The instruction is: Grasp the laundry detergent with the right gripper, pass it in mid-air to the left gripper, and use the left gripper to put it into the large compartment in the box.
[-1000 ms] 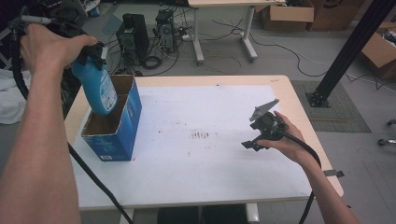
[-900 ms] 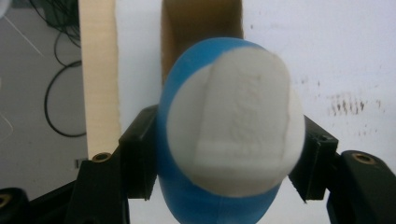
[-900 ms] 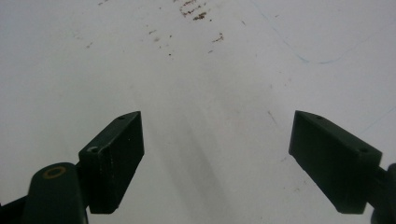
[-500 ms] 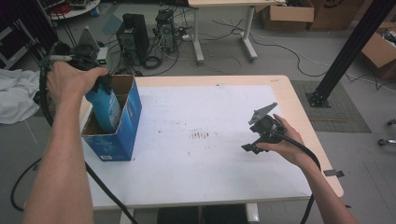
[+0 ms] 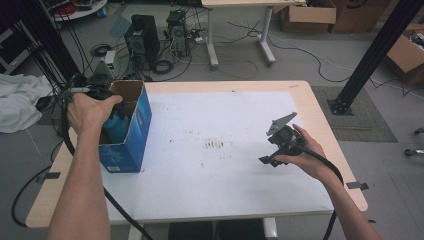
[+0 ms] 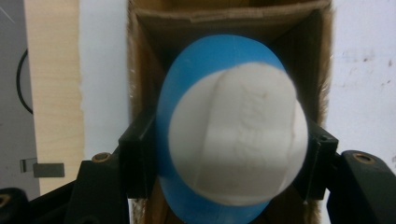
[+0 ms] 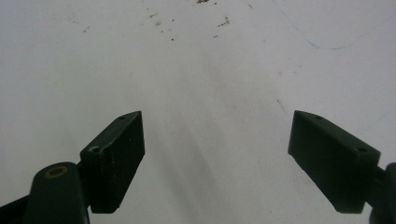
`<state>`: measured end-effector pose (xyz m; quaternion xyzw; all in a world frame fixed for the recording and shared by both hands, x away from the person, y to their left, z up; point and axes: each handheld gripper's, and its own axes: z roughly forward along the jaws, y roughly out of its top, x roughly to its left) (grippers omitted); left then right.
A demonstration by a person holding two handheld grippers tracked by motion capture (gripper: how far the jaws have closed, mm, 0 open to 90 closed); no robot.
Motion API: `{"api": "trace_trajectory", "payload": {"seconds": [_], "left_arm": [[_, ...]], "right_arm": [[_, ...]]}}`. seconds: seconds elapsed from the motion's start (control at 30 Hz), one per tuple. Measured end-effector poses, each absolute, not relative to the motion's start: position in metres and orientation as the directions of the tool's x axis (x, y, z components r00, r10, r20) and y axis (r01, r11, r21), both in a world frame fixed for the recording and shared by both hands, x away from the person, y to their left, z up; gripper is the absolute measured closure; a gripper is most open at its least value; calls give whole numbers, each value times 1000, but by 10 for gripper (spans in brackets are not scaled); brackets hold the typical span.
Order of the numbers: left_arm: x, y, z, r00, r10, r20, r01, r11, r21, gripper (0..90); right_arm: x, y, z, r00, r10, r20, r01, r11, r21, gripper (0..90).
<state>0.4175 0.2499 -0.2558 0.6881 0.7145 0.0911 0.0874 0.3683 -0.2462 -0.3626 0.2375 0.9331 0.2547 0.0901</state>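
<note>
Left gripper view shows the left claw (image 6: 229, 158) pinching a blue bottle (image 6: 219, 135) by its sides, cap up, so it drops straight into the box (image 6: 229, 18) at the bench's (image 5: 240, 175) left edge. The right claw (image 7: 219, 158) hovers spread and empty over bare bench, clear of the work.

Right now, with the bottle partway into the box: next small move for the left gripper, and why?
Probably keep lowering it straight down before opening. The left gripper is clamped on the blue bottle, whose body sits inside the blue box with its white cap toward the camera; whether it rests on the bottom is hidden. The right gripper is open over the table, uninvolved.
</note>
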Motion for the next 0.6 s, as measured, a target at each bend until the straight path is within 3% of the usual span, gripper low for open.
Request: {"api": "trace_trajectory", "payload": {"seconds": [0.6], "left_arm": [[419,241,-278,-25,999,32,969,16,247,377]], "right_arm": [[365,-248,-370,-866,497,-48,406,758,510,191]]}}
